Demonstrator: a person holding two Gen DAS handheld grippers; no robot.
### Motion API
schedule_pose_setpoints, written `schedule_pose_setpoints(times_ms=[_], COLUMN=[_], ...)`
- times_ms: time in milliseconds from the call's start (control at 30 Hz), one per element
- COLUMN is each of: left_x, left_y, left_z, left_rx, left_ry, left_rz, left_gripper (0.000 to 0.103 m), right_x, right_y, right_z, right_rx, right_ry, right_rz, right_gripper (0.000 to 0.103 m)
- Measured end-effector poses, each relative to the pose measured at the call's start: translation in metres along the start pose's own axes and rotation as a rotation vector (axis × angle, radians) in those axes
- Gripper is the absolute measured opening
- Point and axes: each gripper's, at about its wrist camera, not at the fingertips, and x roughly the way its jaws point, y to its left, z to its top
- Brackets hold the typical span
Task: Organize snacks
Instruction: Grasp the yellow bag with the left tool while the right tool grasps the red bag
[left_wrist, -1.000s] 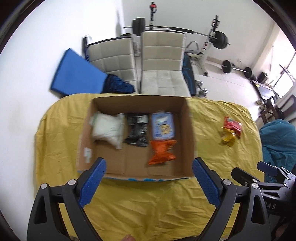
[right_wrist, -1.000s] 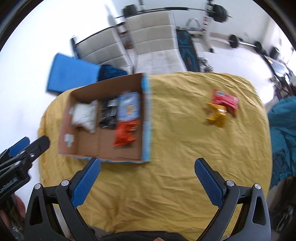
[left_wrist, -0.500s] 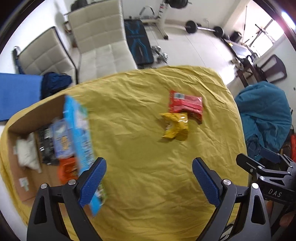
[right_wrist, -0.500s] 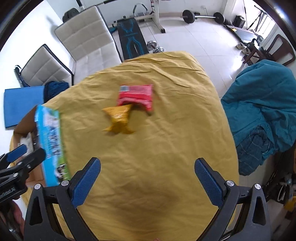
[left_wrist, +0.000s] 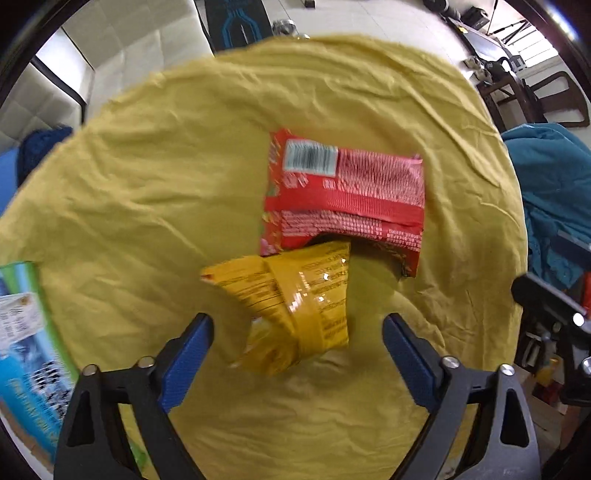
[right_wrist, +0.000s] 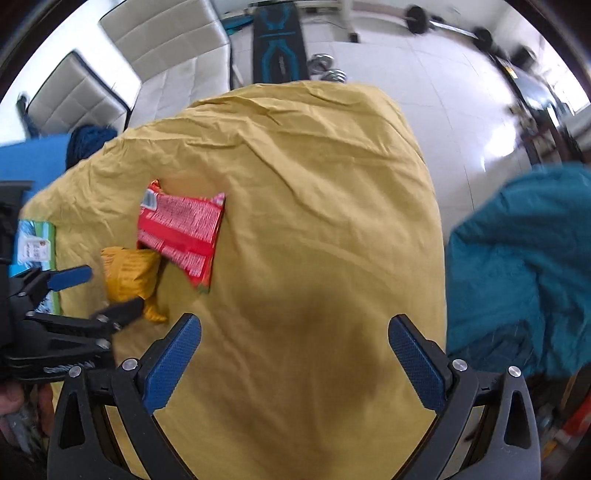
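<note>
A yellow snack bag (left_wrist: 295, 314) lies on the yellow tablecloth (left_wrist: 147, 184), its far end tucked under a red snack packet (left_wrist: 343, 192). My left gripper (left_wrist: 297, 325) is open, its blue fingers on either side of the yellow bag's near end without touching it. In the right wrist view the red packet (right_wrist: 181, 232) and yellow bag (right_wrist: 129, 273) lie left of centre, with the left gripper (right_wrist: 96, 291) open around the yellow bag. My right gripper (right_wrist: 295, 343) stands open over bare cloth with nothing between its fingers. The printed side of the cardboard box (left_wrist: 26, 350) shows at the far left.
White padded chairs (right_wrist: 170, 44) stand behind the table. A teal fabric heap (right_wrist: 524, 266) lies off the table's right edge. Gym weights (right_wrist: 447, 22) and a bench sit on the tiled floor beyond. A blue mat (right_wrist: 33, 162) is at the left.
Both grippers swung right from the box to the two loose packets. The left gripper has closed in until the yellow bag sits between its open fingers.
</note>
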Motion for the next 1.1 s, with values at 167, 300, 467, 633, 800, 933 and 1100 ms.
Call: schedule_pose_setpoints(times_ms=[167, 300, 467, 633, 800, 933, 1100], left_x=[0.009, -0.002, -0.006, -0.005, -0.001, 0.004, 0.014], left_y=[0.019, 0.049, 0.08, 0.099, 0.117, 0.119, 0.119], left_z=[-0.016, -0.033, -0.044, -0.049, -0.052, -0.045, -0.04], left_rx=[-0.052, -0.138, -0.206, -0.257, -0.293, -0.313, -0.324], left_ry=[0.013, -0.032, -0.041, -0.056, -0.052, -0.048, -0.069], left_rz=[-0.007, 0.023, 0.029, 0.011, -0.035, -0.058, -0.041], left_gripper=[0.056, 0.055, 0.055, 0.055, 0.055, 0.055, 0.055], right_x=[0.012, 0.03, 0.057, 0.08, 0.087, 0.09, 0.086], right_y=[0.032, 0.073, 0.118, 0.14, 0.114, 0.092, 0.091], right_z=[0.03, 0.05, 0.069, 0.084, 0.086, 0.077, 0.075], right_rx=[-0.255, -0.458, -0.586, -0.554, -0.232, -0.051, -0.017], right_ry=[0.007, 0.054, 0.09, 0.127, 0.242, 0.34, 0.235], right_rz=[-0.011, -0.021, -0.056, -0.072, -0.046, 0.054, 0.049], right_gripper=[0.103, 0.103, 0.103, 0.082, 0.066, 0.064, 0.064])
